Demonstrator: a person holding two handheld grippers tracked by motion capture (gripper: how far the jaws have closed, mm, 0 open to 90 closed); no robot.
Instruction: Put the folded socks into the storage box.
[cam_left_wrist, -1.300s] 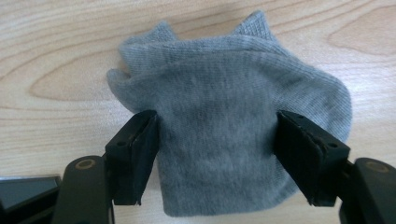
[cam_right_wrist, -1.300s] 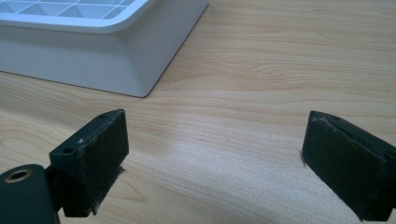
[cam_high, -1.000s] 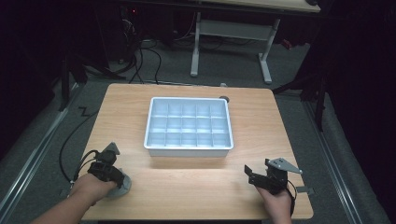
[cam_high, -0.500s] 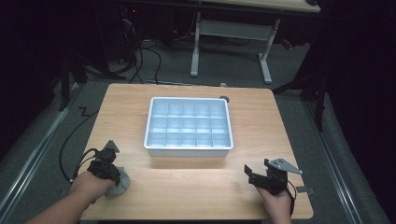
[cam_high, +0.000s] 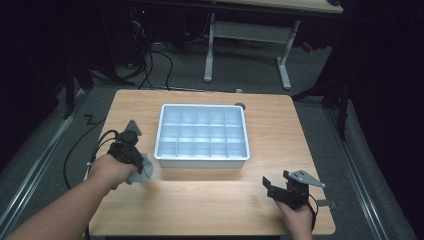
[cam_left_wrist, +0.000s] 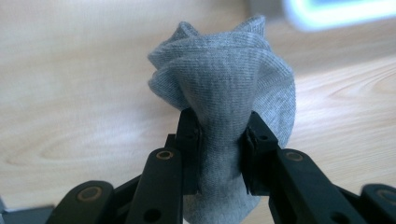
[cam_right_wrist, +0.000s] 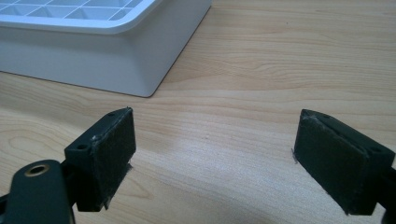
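- The left gripper (cam_left_wrist: 219, 140) has its jaws clamped on a bunched grey sock (cam_left_wrist: 229, 79), carried just beside the white divided tray (cam_high: 202, 132) on the table (cam_high: 210, 200).
- Next, I'd guess, it goes over a tray compartment, then gets released.
- The right gripper (cam_right_wrist: 215, 158) hangs wide apart, empty.

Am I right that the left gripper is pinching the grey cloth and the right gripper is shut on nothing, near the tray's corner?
Not quite. The right gripper is open, its jaws set wide apart over bare wood, as the right gripper view shows. The rest holds: the left gripper pinches the grey cloth, and the white tray has its corner close by.
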